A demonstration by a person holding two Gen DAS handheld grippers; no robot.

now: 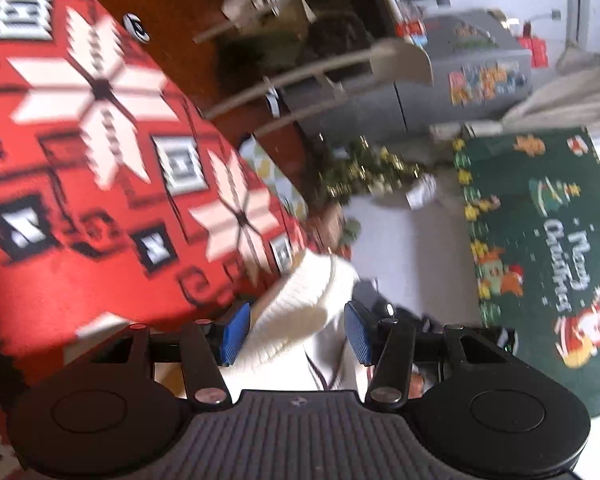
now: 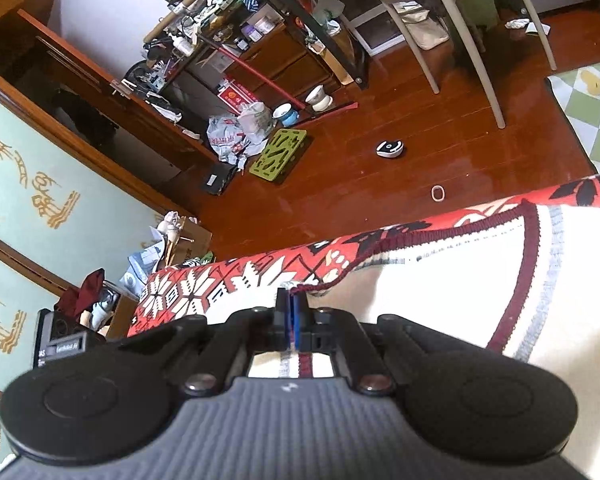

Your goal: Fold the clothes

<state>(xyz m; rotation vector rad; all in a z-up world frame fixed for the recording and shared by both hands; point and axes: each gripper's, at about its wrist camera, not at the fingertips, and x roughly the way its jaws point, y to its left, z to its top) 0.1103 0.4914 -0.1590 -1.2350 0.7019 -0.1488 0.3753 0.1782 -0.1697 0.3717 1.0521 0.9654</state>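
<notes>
Right tongs (image 2: 291,312) pinch the sweater's (image 2: 440,280) maroon hem (image 2: 320,286); left tongs (image 1: 296,330) stand half-open around its white cuff (image 1: 300,300), which could slip free.

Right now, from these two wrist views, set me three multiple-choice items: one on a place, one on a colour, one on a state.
1. Where does the cream sweater lie?
A. on the red patterned cloth
B. on the wooden floor
C. on a chair

2. What colour is the sweater's edge trim?
A. green
B. dark red
C. yellow

3. How do the right tongs stand?
A. wide open
B. shut on the sweater's trim
C. out of view

Key: 1 A, the cloth shows under its edge; 2 B, a maroon band borders it; 3 B, the pads meet at the hem.
</notes>
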